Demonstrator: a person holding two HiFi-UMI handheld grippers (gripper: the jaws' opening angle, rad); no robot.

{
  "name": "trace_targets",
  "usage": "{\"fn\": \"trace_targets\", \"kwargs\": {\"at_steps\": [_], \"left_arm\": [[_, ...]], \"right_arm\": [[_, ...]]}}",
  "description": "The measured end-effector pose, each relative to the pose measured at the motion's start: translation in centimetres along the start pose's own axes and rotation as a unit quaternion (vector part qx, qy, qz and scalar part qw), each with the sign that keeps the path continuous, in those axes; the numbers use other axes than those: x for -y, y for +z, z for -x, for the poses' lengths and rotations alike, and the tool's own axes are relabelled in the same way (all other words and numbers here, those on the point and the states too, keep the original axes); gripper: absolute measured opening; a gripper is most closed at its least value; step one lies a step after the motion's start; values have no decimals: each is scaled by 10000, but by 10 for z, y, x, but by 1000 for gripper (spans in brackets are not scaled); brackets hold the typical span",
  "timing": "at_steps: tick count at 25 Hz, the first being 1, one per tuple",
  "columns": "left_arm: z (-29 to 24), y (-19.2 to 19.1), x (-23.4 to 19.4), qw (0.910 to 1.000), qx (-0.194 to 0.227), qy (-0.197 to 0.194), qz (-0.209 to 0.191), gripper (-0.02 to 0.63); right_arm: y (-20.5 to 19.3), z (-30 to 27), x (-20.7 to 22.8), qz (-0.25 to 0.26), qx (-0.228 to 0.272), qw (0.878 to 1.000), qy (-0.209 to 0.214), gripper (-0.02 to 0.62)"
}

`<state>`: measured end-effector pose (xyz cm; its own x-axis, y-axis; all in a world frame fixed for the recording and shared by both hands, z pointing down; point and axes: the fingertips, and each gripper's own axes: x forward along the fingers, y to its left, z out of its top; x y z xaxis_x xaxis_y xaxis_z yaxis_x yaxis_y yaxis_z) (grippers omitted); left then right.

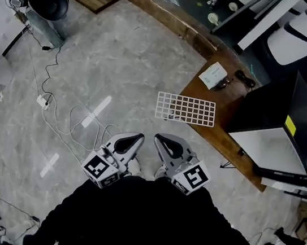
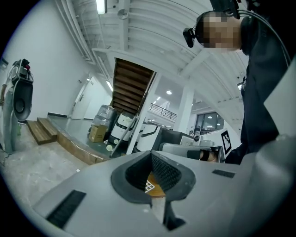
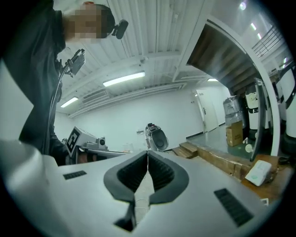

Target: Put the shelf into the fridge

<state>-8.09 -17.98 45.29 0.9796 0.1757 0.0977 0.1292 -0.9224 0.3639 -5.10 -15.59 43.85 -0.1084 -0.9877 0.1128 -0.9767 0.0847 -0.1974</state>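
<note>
left gripper [image 1: 135,139], right gripper [image 1: 160,142]: fingers [image 2: 166,173] closed, empty | shelf [image 1: 186,109] at 1 o'clock, flat on bench [image 1: 214,137] | open both your grippers, then pinch its near edge evenly.

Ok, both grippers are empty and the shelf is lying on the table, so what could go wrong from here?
1. The white shelf seems to hang partly over the wooden table edge. The left tongs and right tongs are both shut, and a push from either could tip the shelf to the floor.
2. Loose cables trail across the floor close to the person, and a step toward the table might snag them.
</note>
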Motion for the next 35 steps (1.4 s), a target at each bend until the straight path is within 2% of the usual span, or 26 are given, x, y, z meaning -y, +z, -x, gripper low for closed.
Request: {"fn": "trace_targets", "kwargs": {"at_steps": [6, 12, 15, 17, 20, 22, 24, 26, 29, 32, 35], "left_arm": [[-61, -5, 28, 10000, 14, 13, -57, 6], [-122, -14, 51, 9995, 171, 254, -83, 6], [-149, -22, 53, 9970, 475, 427, 427, 6], [-163, -33, 49, 9920, 674, 528, 925, 6], [-180, -54, 38, 9840, 832, 560, 1473, 6], [-187, -74, 23, 9743, 927, 559, 1975, 6], [-188, -95, 2, 9543, 1083, 671, 2704, 6], [-185, -120, -24, 9356, 1202, 831, 3214, 6], [-177, -159, -61, 9154, 1329, 994, 3667, 6], [-173, -193, -82, 8875, 1529, 919, 4249, 8], [-171, -225, -97, 8722, 1539, 925, 4551, 13]], "right_arm": [[6, 45, 56, -15, 68, 9999, -128, 8], [8, 85, 102, 91, 109, 9999, 83, 6], [0, 99, 125, 129, 1, 9996, 238, 6], [-2, 102, 138, 108, 13, 9995, 310, 6], [-9, 100, 155, 76, -34, 9992, 387, 6], [-17, 95, 163, 86, -141, 9989, 438, 6], [-25, 88, 168, 103, -255, 9984, 486, 6], [-32, 77, 173, 95, -347, 9981, 503, 6], [-41, 58, 181, 64, -429, 9980, 451, 6], [-57, 44, 189, -28, -563, 9978, 345, 6], [-75, 28, 196, -132, -721, 9969, 270, 6]]}}
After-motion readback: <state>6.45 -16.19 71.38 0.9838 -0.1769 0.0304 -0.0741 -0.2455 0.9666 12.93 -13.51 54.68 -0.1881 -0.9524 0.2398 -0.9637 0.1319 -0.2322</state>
